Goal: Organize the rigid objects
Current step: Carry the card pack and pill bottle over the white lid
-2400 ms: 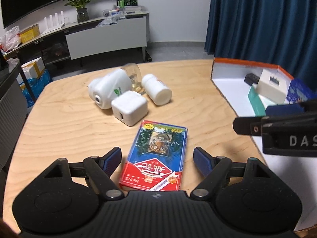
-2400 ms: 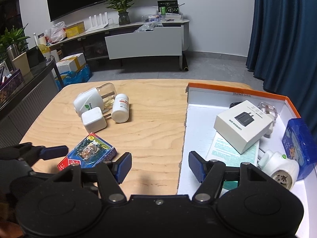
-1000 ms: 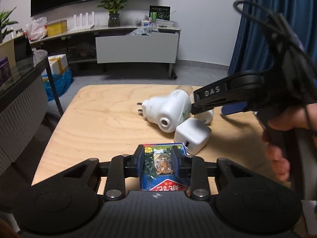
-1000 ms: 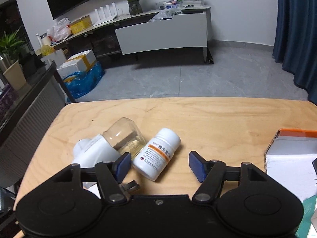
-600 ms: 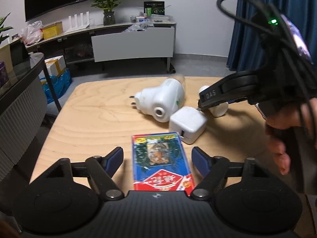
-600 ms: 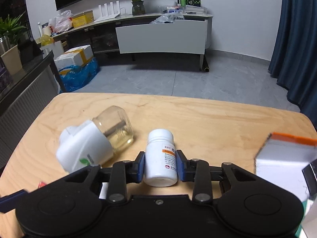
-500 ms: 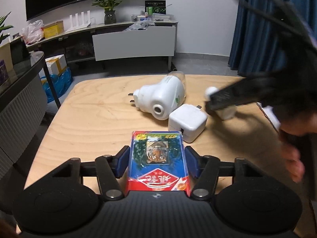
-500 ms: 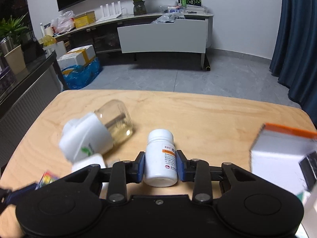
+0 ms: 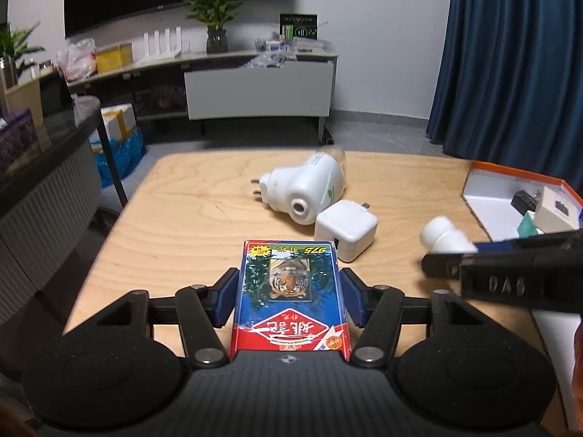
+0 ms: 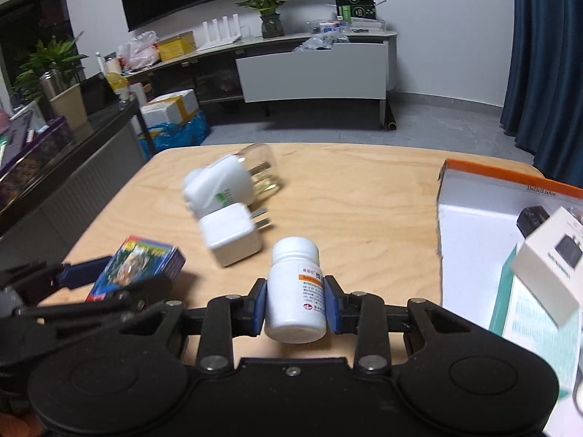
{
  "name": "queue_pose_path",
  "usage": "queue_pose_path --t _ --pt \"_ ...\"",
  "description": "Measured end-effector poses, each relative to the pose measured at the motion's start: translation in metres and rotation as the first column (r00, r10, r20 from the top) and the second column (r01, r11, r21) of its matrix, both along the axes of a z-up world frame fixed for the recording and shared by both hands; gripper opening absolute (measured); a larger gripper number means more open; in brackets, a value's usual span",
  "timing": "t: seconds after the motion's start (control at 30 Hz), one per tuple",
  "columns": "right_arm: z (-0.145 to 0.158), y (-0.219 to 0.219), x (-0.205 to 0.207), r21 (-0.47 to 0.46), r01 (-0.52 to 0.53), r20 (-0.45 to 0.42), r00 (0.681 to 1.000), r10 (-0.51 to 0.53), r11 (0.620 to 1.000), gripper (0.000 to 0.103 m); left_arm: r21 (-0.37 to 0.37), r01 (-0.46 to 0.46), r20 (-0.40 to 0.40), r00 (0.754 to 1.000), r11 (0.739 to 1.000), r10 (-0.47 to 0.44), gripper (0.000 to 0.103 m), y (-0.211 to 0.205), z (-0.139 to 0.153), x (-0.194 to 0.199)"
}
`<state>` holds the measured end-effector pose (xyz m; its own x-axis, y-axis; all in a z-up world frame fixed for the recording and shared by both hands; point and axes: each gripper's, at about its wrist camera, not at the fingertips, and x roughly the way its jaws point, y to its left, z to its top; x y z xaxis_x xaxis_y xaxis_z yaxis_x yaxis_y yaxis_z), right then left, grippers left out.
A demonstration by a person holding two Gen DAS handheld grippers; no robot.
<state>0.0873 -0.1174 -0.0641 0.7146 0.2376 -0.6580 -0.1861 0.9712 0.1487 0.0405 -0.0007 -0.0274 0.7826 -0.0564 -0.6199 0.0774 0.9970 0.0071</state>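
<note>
My left gripper is shut on a blue and red playing-card box with a tiger picture, held just above the wooden table. My right gripper is shut on a white pill bottle with an orange label, lifted off the table; the bottle also shows in the left wrist view. A white plug-in vaporizer with a clear bottle and a white square charger lie on the table beyond. The card box also shows at the left of the right wrist view.
An open white box with an orange rim stands at the table's right, holding a white carton, a black item and a teal leaflet. A dark side table stands left of the table. A cabinet and curtain are behind.
My left gripper closed on the card box and raised it. My right gripper closed on the pill bottle and carried it right, toward the box.
</note>
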Motion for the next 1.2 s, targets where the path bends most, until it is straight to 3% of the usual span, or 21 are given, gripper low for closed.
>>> queue_pose_path --t 0.43,0.8,1.2 --pt "0.043 -0.007 -0.086 0.028 0.008 0.081 0.997 -0.010 1.000 0.040 -0.041 -0.030 0.040 0.999 0.999 0.031 0.060 -0.014 0.042 -0.069" --pt "0.055 -0.030 -0.148 0.017 0.056 0.125 0.990 -0.058 0.998 0.040 -0.057 0.005 0.090 0.996 0.998 0.000 0.060 -0.033 0.061 -0.107" --pt "0.057 -0.063 -0.186 0.030 0.128 0.135 0.982 -0.131 0.991 0.040 -0.079 0.081 0.105 0.992 0.994 -0.072 0.060 -0.062 0.064 -0.127"
